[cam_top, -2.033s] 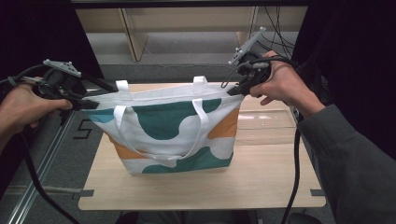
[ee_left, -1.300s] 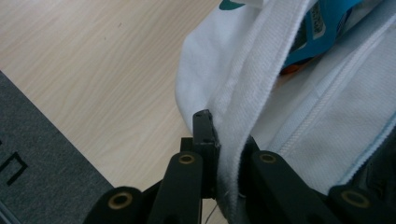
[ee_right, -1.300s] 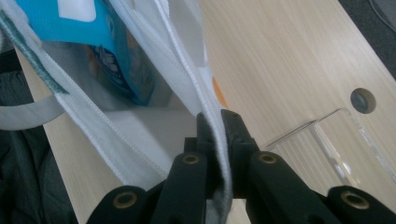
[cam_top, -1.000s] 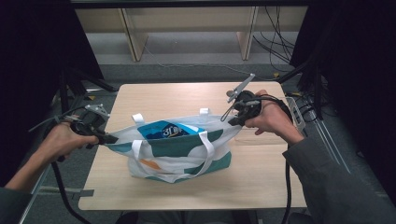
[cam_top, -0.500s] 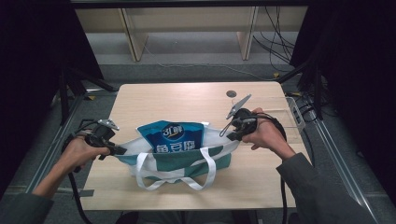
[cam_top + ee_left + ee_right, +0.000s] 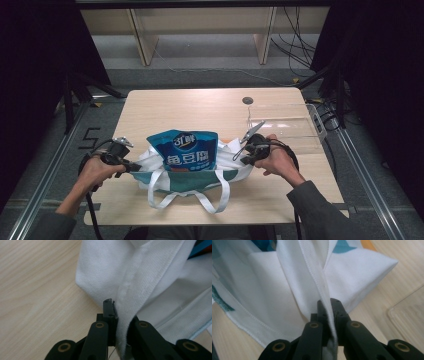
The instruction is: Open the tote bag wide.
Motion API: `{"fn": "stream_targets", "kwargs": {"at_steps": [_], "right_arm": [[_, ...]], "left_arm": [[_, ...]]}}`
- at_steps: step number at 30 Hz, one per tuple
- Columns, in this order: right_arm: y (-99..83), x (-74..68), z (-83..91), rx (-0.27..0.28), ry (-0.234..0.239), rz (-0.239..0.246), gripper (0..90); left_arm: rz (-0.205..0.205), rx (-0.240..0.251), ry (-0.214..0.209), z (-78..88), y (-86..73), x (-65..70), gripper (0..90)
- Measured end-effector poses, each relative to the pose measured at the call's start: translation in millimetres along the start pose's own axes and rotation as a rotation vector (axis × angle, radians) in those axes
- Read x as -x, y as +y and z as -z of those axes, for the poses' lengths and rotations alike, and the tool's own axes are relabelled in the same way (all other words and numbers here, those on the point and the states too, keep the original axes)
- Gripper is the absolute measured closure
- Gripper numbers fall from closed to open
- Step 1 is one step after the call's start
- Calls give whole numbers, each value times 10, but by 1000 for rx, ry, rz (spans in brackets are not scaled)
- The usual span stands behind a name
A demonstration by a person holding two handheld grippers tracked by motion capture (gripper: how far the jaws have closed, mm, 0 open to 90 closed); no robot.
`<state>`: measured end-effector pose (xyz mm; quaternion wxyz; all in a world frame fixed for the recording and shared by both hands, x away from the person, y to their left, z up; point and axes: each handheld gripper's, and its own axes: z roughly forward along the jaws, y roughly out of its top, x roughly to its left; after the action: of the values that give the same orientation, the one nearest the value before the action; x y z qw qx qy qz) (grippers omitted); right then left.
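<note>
Two hand-held grippers are clenched on the white cloth tote bag with teal and orange patches point(image 6: 192, 175), one at each end of its mouth. The left gripper point(image 6: 115, 315) pinches a folded hem of the bag; the right gripper point(image 6: 329, 307) pinches a white edge strip. The bag lies slumped on the pale wooden table point(image 6: 200, 107), near its front edge. A blue printed snack pouch point(image 6: 184, 150) stands upright in the bag's opening. A clear plastic tray point(image 6: 285, 125) rests beside the right hand point(image 6: 277, 159).
</note>
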<state>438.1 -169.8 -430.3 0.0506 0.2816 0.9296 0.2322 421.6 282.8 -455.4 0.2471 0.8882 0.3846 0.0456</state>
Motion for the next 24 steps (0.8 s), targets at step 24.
{"fn": "stream_targets", "kwargs": {"at_steps": [24], "right_arm": [[-139,53,-458,2,-77,-42,876]], "left_arm": [[81,37,51,-336,25,-142,854]]}}
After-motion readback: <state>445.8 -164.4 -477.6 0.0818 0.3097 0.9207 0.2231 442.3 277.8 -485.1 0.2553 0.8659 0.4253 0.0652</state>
